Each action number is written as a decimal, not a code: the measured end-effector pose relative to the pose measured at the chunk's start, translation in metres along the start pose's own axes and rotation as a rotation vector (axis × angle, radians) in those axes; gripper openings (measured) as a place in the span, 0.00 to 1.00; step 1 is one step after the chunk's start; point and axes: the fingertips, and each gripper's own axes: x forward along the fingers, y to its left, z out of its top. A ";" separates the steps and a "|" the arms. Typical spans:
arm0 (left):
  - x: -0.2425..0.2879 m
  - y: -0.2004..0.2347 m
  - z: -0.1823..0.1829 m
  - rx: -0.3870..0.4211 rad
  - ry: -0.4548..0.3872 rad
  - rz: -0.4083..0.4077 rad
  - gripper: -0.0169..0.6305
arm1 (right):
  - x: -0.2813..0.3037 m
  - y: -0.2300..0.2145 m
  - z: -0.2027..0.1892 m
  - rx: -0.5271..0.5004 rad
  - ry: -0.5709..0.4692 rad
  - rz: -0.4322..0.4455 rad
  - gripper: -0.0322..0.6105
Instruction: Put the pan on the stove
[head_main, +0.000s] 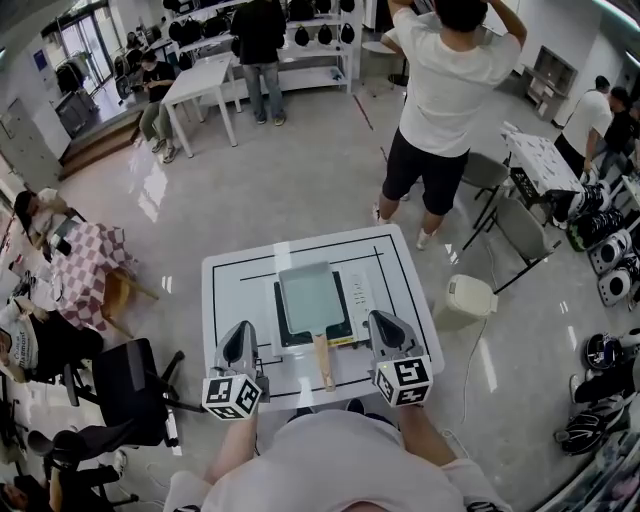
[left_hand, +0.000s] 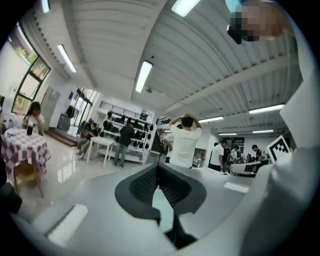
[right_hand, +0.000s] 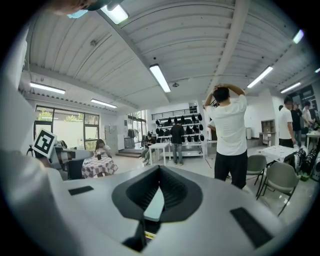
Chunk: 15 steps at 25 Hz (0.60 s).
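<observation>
A rectangular pale grey-green pan (head_main: 310, 297) with a wooden handle (head_main: 323, 362) rests on the black stove (head_main: 283, 335) in the middle of the white table (head_main: 225, 300); the handle points toward me. My left gripper (head_main: 240, 333) hovers at the table's near edge, left of the handle, jaws shut with nothing held. My right gripper (head_main: 383, 322) hovers to the right of the handle, also shut and empty. In the left gripper view the jaws of the left gripper (left_hand: 158, 167) meet at the tips, with the pan (left_hand: 162, 207) showing below. The right gripper (right_hand: 159, 169) looks the same.
A person in a white shirt (head_main: 445, 100) stands on the floor beyond the table. A pale bin (head_main: 465, 300) sits right of the table, grey chairs (head_main: 520, 230) farther right, and a black chair (head_main: 130, 385) at the left. The stove's control panel (head_main: 360, 295) lies right of the pan.
</observation>
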 end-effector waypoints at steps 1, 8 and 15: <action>-0.001 -0.007 0.009 0.037 -0.027 -0.009 0.04 | -0.001 0.000 0.000 0.006 -0.002 0.003 0.06; 0.000 -0.026 0.020 0.079 -0.048 -0.039 0.04 | -0.006 0.005 0.006 0.025 -0.019 0.010 0.06; -0.003 -0.025 0.012 0.109 -0.024 -0.037 0.04 | -0.007 0.004 0.006 0.020 -0.025 0.010 0.06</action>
